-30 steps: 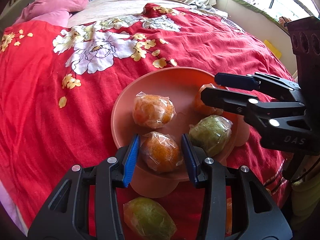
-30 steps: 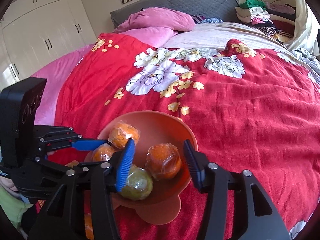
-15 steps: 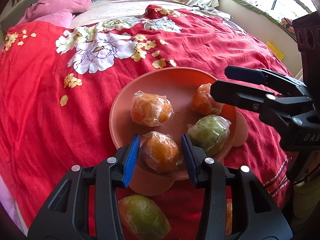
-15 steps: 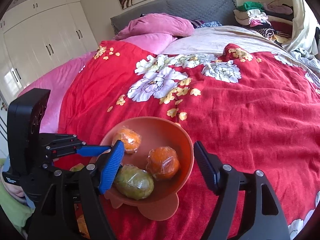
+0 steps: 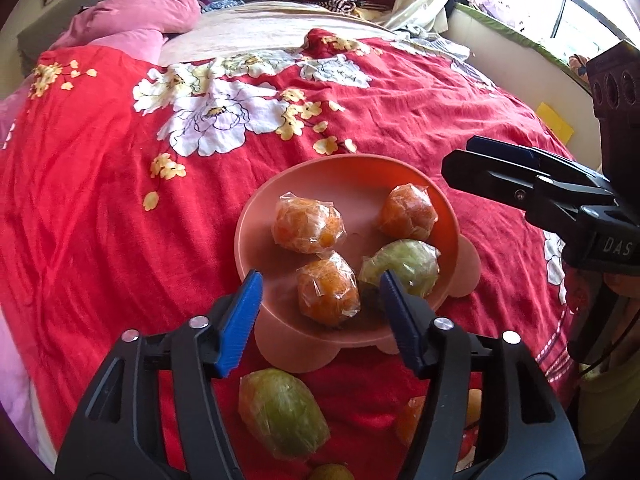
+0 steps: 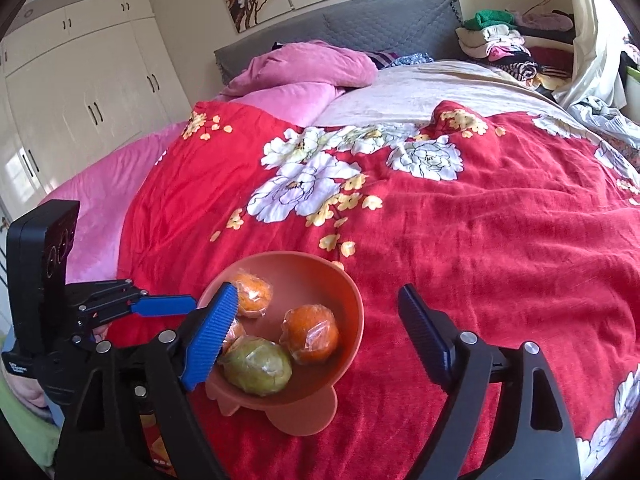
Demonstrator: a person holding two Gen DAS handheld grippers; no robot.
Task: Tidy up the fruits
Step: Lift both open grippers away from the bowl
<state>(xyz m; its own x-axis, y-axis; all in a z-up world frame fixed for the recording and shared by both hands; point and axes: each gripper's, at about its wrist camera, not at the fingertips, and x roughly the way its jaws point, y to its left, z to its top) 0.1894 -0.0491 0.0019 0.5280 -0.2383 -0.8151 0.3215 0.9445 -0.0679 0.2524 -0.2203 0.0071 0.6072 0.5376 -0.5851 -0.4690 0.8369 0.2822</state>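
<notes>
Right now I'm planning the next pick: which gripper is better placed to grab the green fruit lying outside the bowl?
Left. The left gripper hangs open directly above that green fruit; the right gripper sits beyond the bowl.

A: Bright daylight comes from the overexposed window at upper right, washing it white.

B: The clear plastic wrap on the green fruit shows glare. Fisheye curvature bends both views, corners fall black, and the near green fruit looks soft.
</notes>
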